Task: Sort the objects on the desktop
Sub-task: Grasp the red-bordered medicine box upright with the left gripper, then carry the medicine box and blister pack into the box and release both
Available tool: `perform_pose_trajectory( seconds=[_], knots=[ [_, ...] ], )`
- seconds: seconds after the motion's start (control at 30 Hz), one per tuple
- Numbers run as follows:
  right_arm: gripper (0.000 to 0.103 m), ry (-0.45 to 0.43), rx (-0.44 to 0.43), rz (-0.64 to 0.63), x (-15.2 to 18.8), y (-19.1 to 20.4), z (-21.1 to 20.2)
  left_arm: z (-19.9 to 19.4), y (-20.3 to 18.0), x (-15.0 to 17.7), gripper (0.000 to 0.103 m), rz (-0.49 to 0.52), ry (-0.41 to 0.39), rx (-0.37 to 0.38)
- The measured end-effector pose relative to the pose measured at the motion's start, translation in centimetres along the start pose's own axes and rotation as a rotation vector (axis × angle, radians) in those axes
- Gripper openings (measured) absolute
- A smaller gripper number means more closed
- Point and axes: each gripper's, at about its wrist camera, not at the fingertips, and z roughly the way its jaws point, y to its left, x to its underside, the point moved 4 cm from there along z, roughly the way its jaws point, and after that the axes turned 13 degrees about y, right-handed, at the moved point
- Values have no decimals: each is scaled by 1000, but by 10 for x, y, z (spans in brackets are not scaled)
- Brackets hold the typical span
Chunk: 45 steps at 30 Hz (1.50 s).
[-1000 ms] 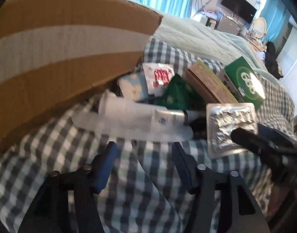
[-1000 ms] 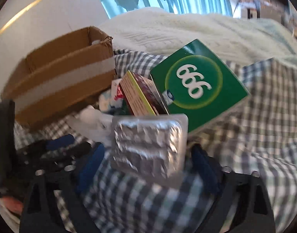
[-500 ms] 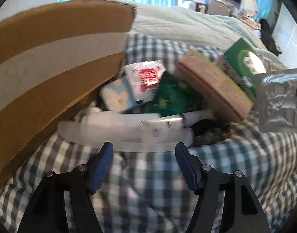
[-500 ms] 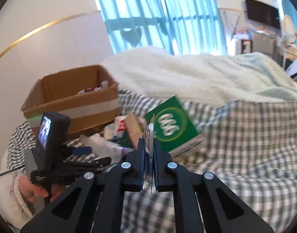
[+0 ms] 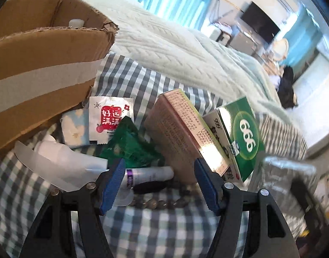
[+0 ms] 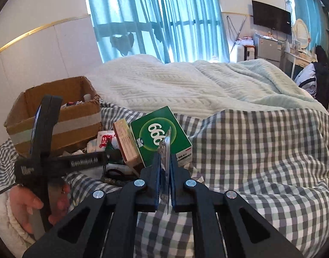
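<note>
My right gripper [image 6: 165,161] is shut on a silver blister pack [image 6: 167,148], held edge-on above the checked cloth [image 6: 261,150]; the pack also shows blurred in the left wrist view [image 5: 286,172]. My left gripper [image 5: 158,172] is open over a pile: a white tube [image 5: 149,174], a dark bead bracelet [image 5: 160,203], a green sachet [image 5: 130,146], a pink box [image 5: 179,129], a green 999 box [image 5: 244,135], a red-and-white sachet [image 5: 109,118] and a clear plastic piece [image 5: 57,163]. An open cardboard box [image 6: 54,116] stands at the left.
A white knitted blanket [image 6: 185,86] covers the bed behind the pile. The cardboard box [image 5: 42,60] holds a white bottle [image 5: 76,23] and other items. Curtains [image 6: 155,17], a TV [image 6: 271,17] and furniture are far behind.
My right gripper closed on the blister pack, lifted it off the pile and turned it edge-on. My left gripper moved forward and right, close over the tube and bracelet.
</note>
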Motion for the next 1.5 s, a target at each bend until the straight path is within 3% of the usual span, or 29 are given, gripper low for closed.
perform_pose_trajectory(
  seconds=[0.17,0.33,0.4,0.5,0.53,0.63,0.83,1.0,1.1,1.33,1.5],
  knots=[
    [7,-8,13,30,2,-10,-2,-6,3,-2,69,-39,-8,39],
    [7,-7,12,30,3,-9,-3,-2,4,-7,69,-49,4,-9],
    [7,-5,16,23,4,-7,-3,4,4,-10,68,-67,9,27],
    [7,0,18,21,5,-7,0,11,4,-14,45,-112,48,146],
    [7,5,18,20,6,-8,1,13,3,-16,44,-127,70,169],
    [7,6,19,17,8,-6,2,13,1,-18,44,-174,106,199],
    [7,6,26,6,8,-3,3,17,4,-19,48,-232,116,192],
    [7,10,23,11,9,-5,5,35,8,-12,48,-258,173,172],
    [7,14,26,9,8,-5,5,39,3,-8,35,-187,174,114],
    [7,20,34,10,10,-3,4,17,-10,3,34,-73,143,85],
    [7,-1,35,-2,6,9,-10,-12,-18,18,34,-48,98,111]
  ],
)
